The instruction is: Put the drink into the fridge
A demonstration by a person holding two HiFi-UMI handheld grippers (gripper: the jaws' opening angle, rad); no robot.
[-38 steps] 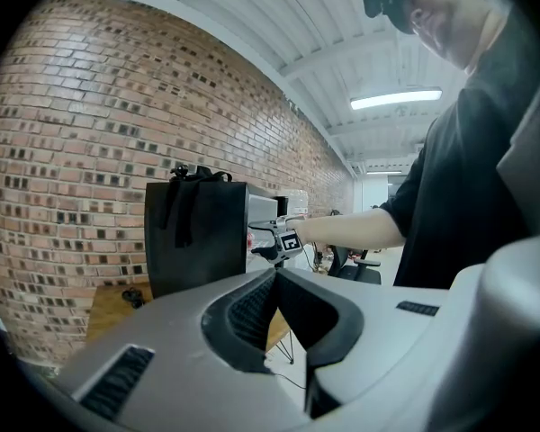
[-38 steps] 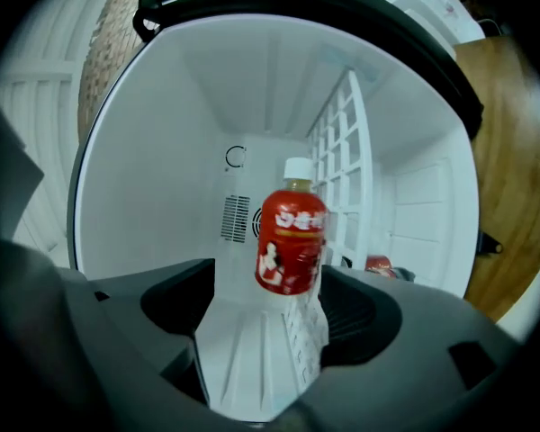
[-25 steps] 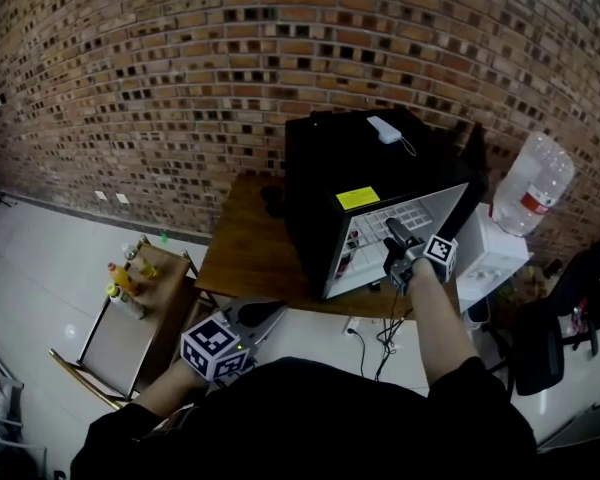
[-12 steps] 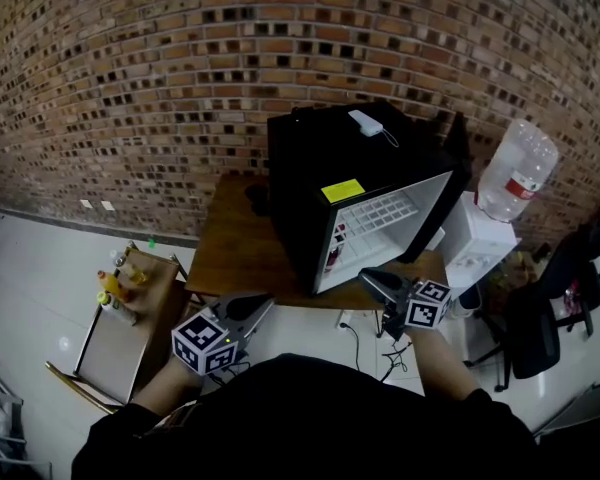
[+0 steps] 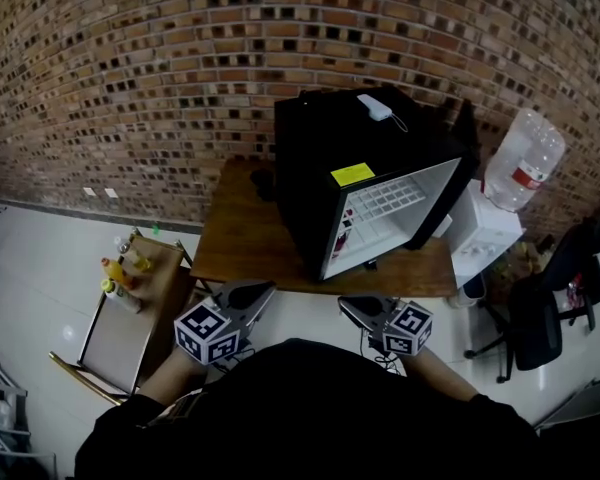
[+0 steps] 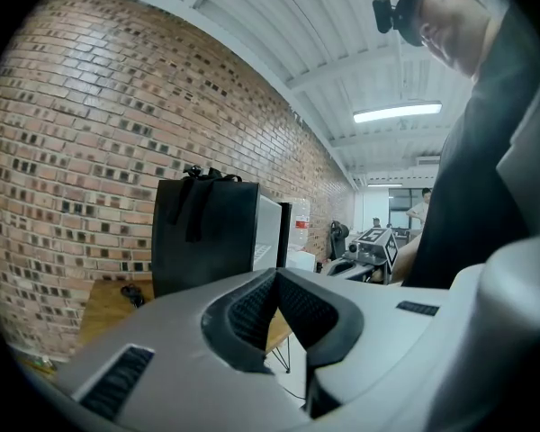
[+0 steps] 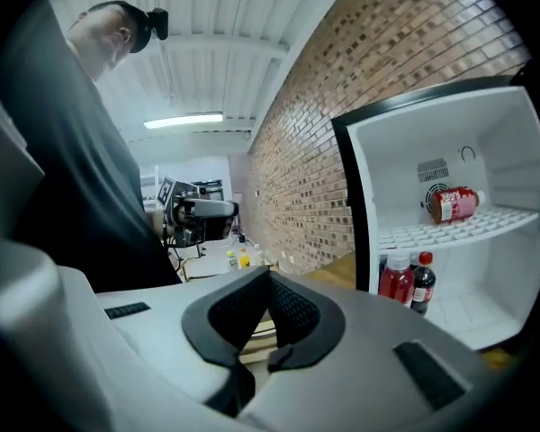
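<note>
A black mini fridge [image 5: 365,183] stands on a wooden table [image 5: 235,243] with its door swung open. In the right gripper view its white inside holds a red can [image 7: 454,203] lying on the wire shelf. Below it stand a red bottle [image 7: 396,277] and a dark cola bottle [image 7: 422,283]. My right gripper [image 5: 350,304] hangs low in front of the table, close to my body, shut with nothing between its jaws [image 7: 268,274]. My left gripper [image 5: 258,292] is beside it, also shut and empty [image 6: 273,274].
A low trolley [image 5: 130,313] at the left carries several drink bottles [image 5: 120,273]. A water dispenser with a big bottle [image 5: 520,168] stands right of the fridge, an office chair [image 5: 540,318] beyond it. A brick wall runs behind.
My right gripper pulled back from the open fridge down toward my body and its jaws closed empty. The left gripper stayed about where it was.
</note>
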